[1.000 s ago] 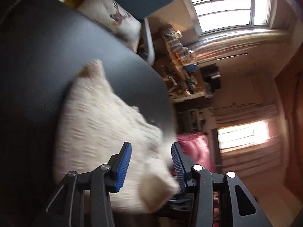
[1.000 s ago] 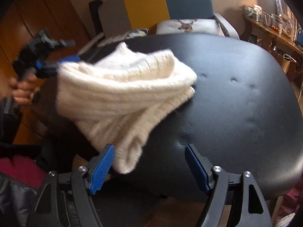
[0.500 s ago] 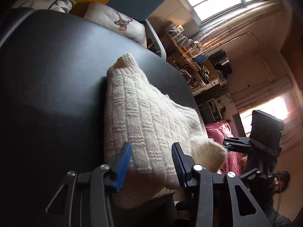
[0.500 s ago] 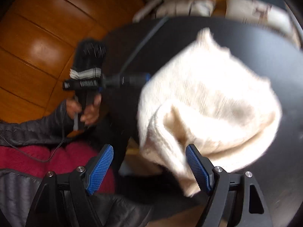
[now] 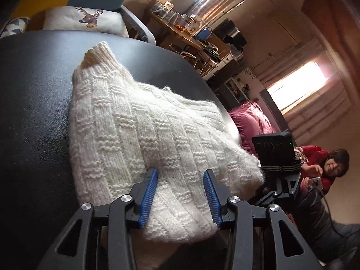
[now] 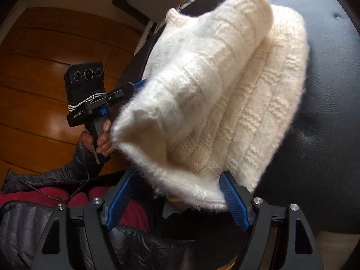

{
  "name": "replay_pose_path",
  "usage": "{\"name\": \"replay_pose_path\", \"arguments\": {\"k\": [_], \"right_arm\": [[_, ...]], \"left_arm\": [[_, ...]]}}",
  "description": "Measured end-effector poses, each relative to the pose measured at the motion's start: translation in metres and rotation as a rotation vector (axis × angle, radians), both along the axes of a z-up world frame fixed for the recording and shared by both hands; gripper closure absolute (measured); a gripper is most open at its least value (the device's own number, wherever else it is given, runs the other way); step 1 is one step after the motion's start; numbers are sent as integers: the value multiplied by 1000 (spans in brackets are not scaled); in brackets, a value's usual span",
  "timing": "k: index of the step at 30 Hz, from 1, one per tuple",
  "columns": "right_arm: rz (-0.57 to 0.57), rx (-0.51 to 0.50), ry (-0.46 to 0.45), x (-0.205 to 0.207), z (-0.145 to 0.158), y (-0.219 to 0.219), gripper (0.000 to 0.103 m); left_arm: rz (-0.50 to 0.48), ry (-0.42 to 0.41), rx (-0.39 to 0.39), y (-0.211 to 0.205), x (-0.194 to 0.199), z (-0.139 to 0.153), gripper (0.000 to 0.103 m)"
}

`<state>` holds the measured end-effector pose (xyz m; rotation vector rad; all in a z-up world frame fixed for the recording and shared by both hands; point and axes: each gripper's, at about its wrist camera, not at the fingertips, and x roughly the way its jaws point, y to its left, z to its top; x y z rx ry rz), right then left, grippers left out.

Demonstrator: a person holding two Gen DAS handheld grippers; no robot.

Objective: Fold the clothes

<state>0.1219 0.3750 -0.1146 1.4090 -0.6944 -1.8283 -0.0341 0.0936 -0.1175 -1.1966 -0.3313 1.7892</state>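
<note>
cream sweater [image 5: 144, 135] lies folded in a thick bundle on the black table [image 5: 33, 90], its near edge overhanging. left gripper [image 5: 180, 193] and right gripper [image 6: 177, 198] both hover jaws apart, framing that edge, likely ready to square it.

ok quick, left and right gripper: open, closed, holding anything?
Left gripper: open, over the folded cream sweater, not clamped on it.
Right gripper: open, sweater edge between its fingers, no grip.
</note>
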Motion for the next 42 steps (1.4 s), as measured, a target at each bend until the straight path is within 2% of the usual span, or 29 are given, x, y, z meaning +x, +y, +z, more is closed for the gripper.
{"name": "replay_pose_path", "arguments": {"k": [1, 3, 6, 9, 12, 14, 16, 17, 18, 19, 21, 22, 23, 24, 25, 29, 31, 33, 34, 35, 36, 39, 42], "right_arm": [[-32, -8, 32, 4, 11, 5, 24], [-155, -84, 99, 3, 33, 25, 23], [-327, -144, 129, -12, 47, 47, 23], [-402, -75, 55, -38, 35, 45, 23], [-450, -72, -49, -60, 10, 38, 24], [-478, -71, -65, -67, 4, 29, 32], [-457, -63, -61, -74, -2, 20, 43], [-446, -18, -58, -78, -5, 12, 50], [-445, 43, -70, -80, -8, 5, 77], [-443, 72, -62, -80, -7, 0, 82], [-438, 115, -35, -81, -2, -7, 85], [-431, 154, -18, -81, 3, -11, 86], [-419, 214, 11, -80, 12, -16, 86], [-407, 276, 66, -79, 26, -20, 87], [-400, 325, 137, -76, 46, -24, 88], [-384, 672, 280, -68, 64, -24, 89], [-345, 764, 198, -75, 24, -19, 89], [-388, 716, 153, -74, -6, -4, 89], [-426, 676, 152, -73, -9, 4, 88], [-449, 679, 164, -72, -9, 9, 85], [-461, 693, 175, -72, -8, 12, 80], [-464, 767, 221, -71, -2, 12, 79], [-486, 684, 172, -70, -20, 21, 80]], "left_arm": [[4, 24, 1, -6, 5, 6, 59], [6, 84, -13, -16, 19, 15, 59], [-19, 185, -81, -23, 47, 18, 59], [-84, 265, -166, -18, 72, 8, 59], [-141, 329, -233, -8, 87, -2, 59], [-165, 369, -265, -2, 90, -7, 59], [-188, 412, -299, 5, 93, -13, 59], [-201, 436, -318, 8, 94, -16, 59], [-213, 459, -337, 11, 95, -19, 59], [-223, 481, -348, 14, 96, -22, 59], [-247, 535, -382, 18, 99, -29, 61], [-262, 568, -410, 20, 101, -34, 66], [-276, 602, -438, 23, 102, -38, 79], [-298, 614, -447, 22, 102, -39, 85], [-322, 622, -452, 21, 102, -39, 87], [-426, 643, -478, 17, 105, -40, 92], [-478, 654, -493, 16, 108, -41, 93], [-536, 663, -509, 18, 111, -40, 93], [-561, 660, -517, 18, 112, -40, 93], [-580, 663, -526, 18, 113, -40, 93], [-596, 666, -534, 19, 114, -40, 93], [-629, 669, -552, 20, 115, -41, 93], [-649, 667, -567, 22, 117, -40, 93]]}}
